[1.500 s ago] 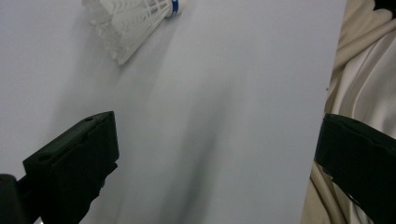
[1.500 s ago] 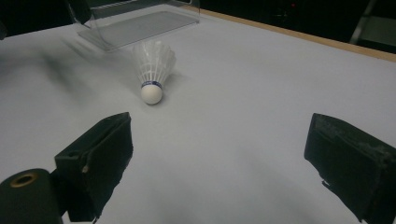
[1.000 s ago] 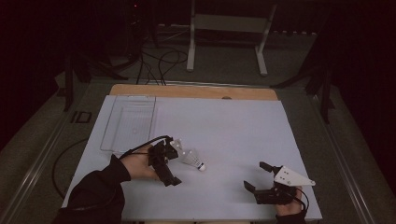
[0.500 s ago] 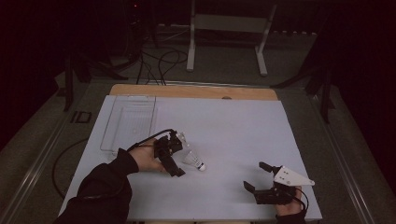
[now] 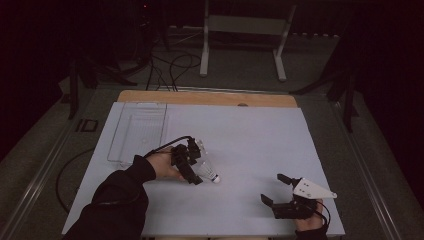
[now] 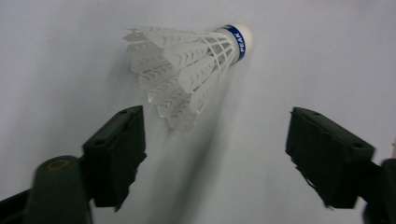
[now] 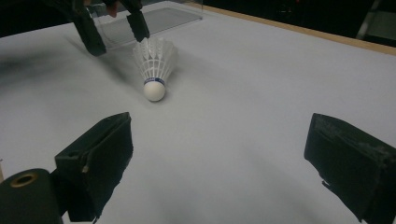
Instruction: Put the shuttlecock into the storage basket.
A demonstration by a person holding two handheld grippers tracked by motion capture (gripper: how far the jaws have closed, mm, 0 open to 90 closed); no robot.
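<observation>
While left gripper [image 6: 215,154] moved over shuttlecock [image 6: 187,70], jaws have been closing, nothing gripped yet; right gripper [image 5: 284,196] open, empty.

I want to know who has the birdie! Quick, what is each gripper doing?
Left gripper: open, jaws just closing, around the white feathered shuttlecock without touching it.
Right gripper: open, holding nothing.

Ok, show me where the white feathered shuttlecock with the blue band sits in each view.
High view: the white feathered shuttlecock lies left of centre on the white table sheet, beside the left gripper.
Left gripper view: upper centre, ahead of the open jaws, cork pointing upper right.
Right gripper view: upper left, cork towards the camera.
Shared landmark: its blue band.
</observation>
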